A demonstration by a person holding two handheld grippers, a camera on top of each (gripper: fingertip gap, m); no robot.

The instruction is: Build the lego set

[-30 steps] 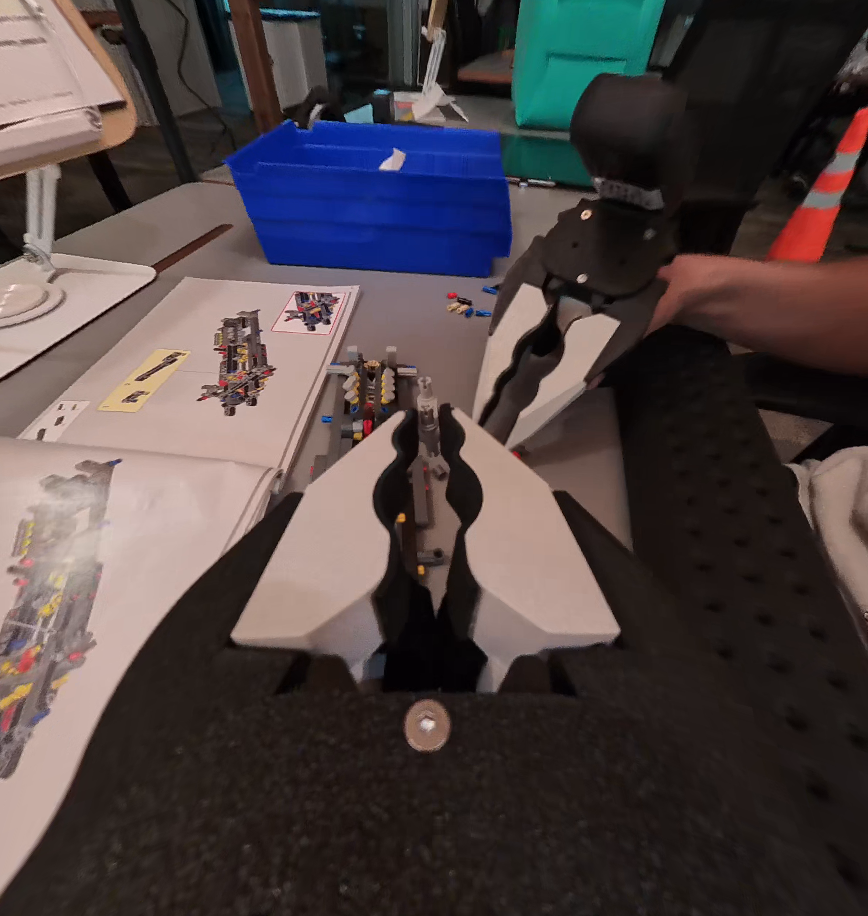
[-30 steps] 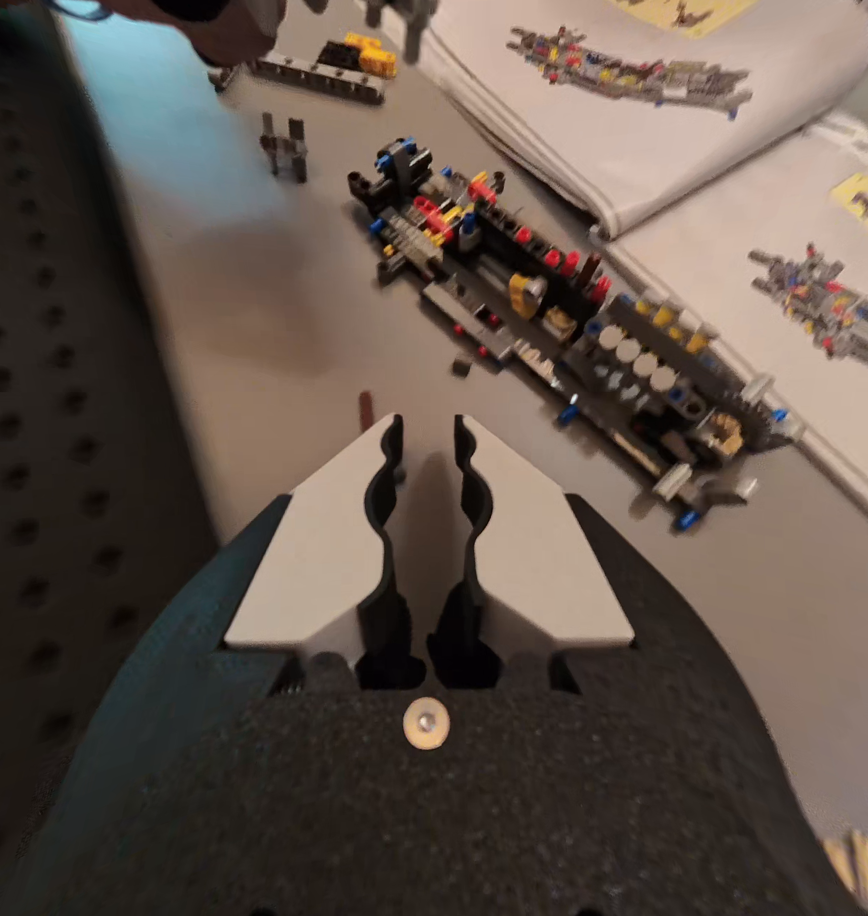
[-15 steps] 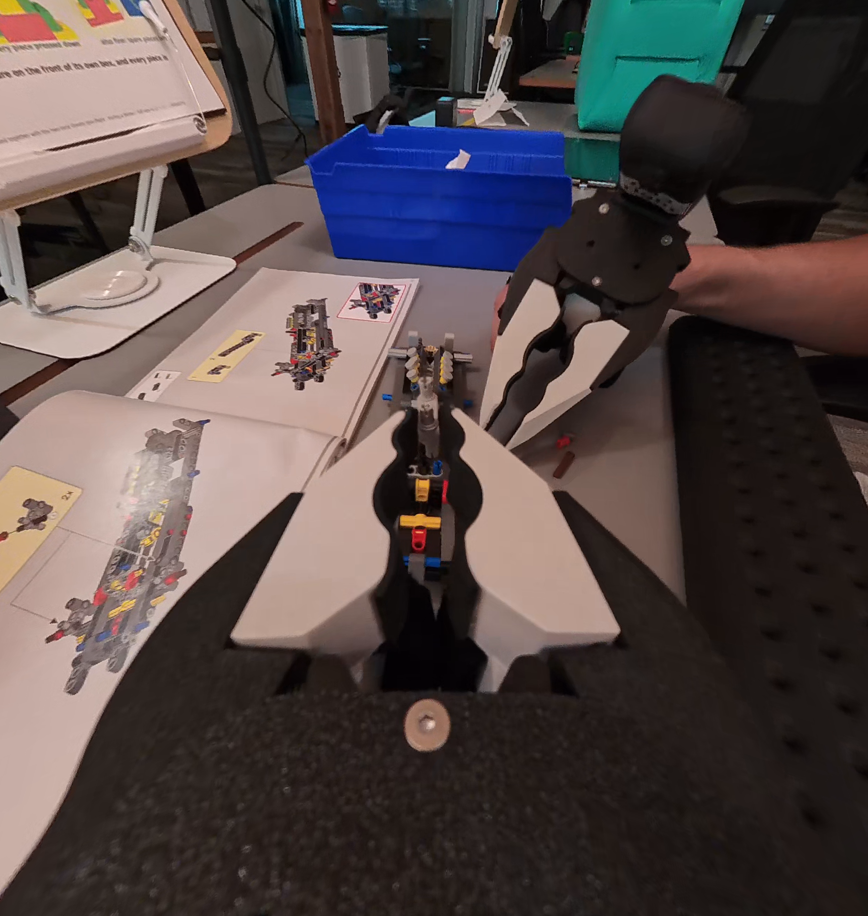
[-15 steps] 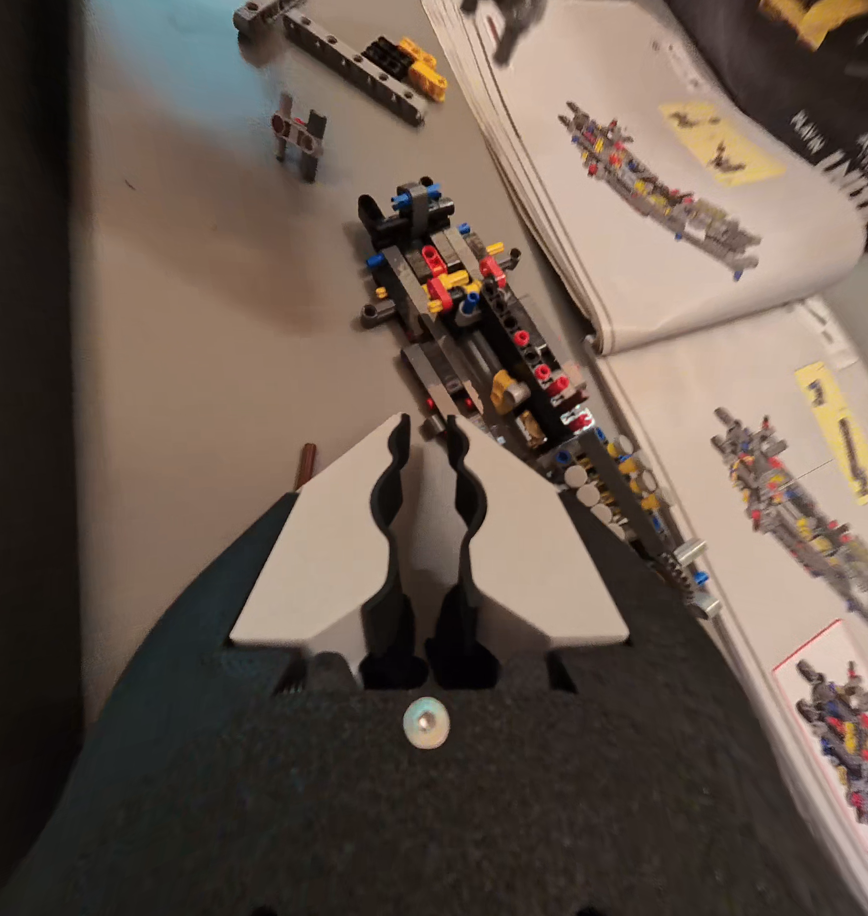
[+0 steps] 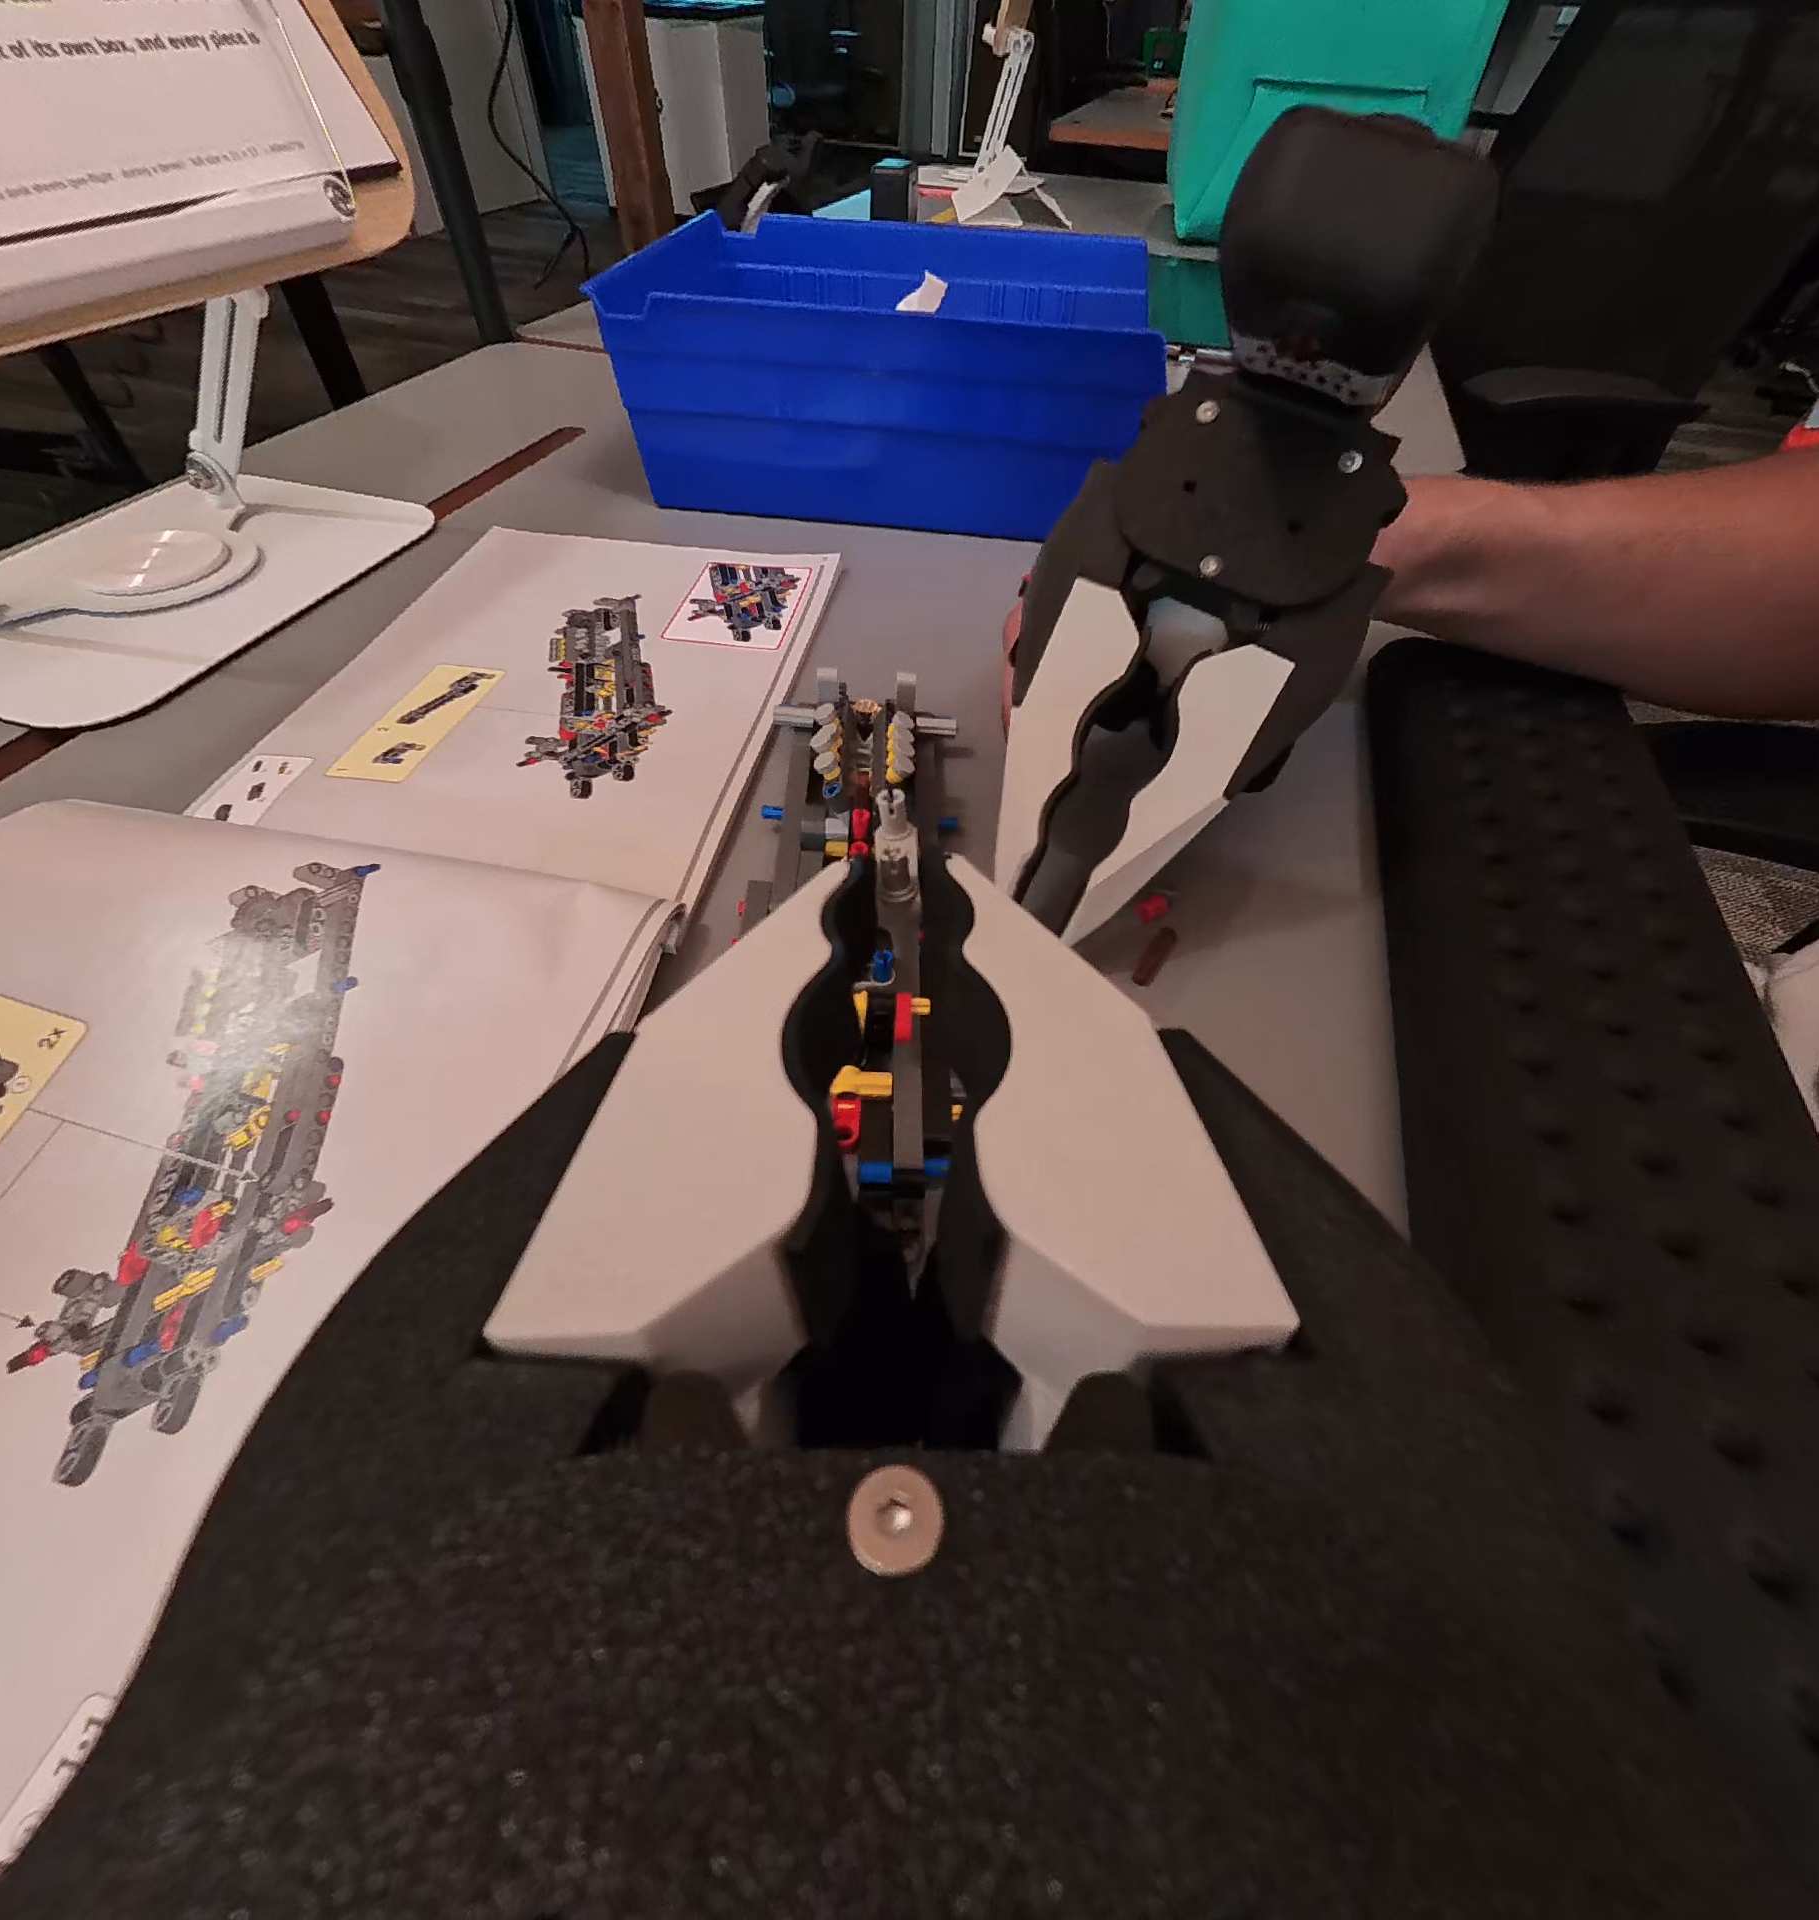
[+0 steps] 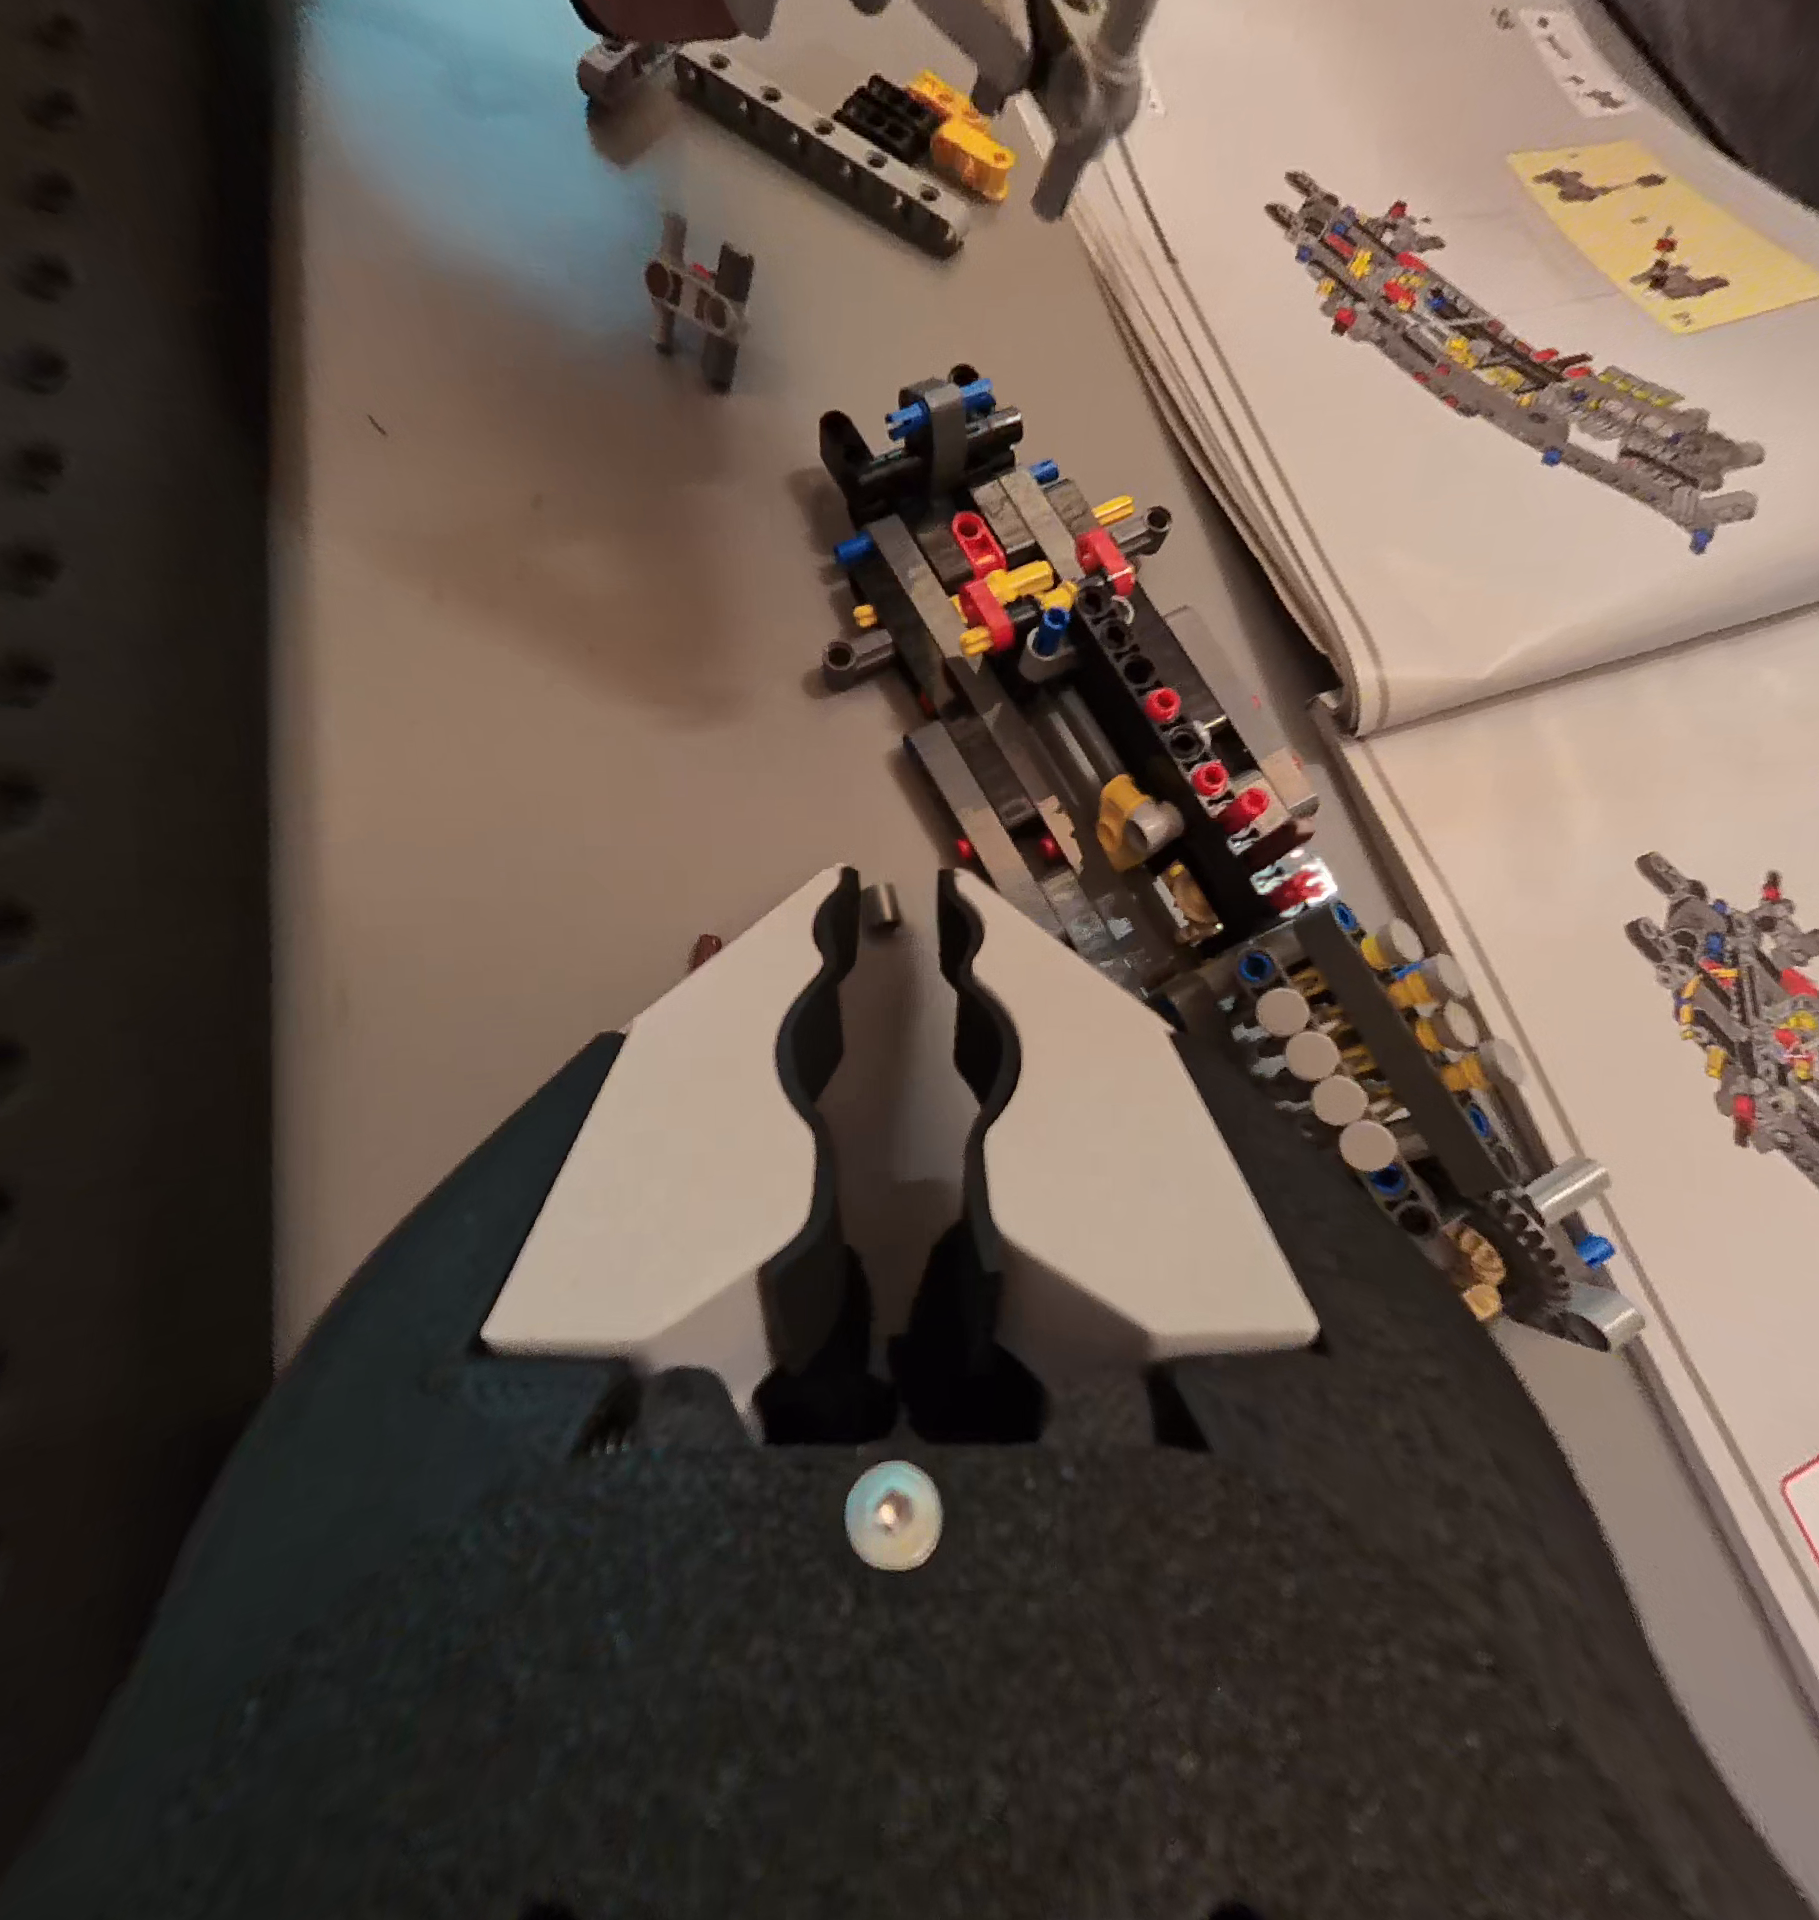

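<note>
Right now our right tool (image 6: 894, 883) hangs unclenched over a small grey pin (image 6: 881, 906) lying on the surface (image 6: 531, 644), its length pointing away from us. Our left tool (image 5: 897, 883) clamps a grey axle piece (image 5: 892, 868), well apart.

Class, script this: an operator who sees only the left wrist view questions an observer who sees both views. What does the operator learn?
Operator: What is under the right gripper?
Observer: A small grey pin lies on the table between its open fingers, seemingly untouched.
Operator: What does my left gripper, holding a grey part, hide near the model?
Observer: A grey beam carrying a yellow piece lies past the model's end.
Operator: Anything else?
Observer: A small grey H-shaped piece sits beside that beam.
</note>
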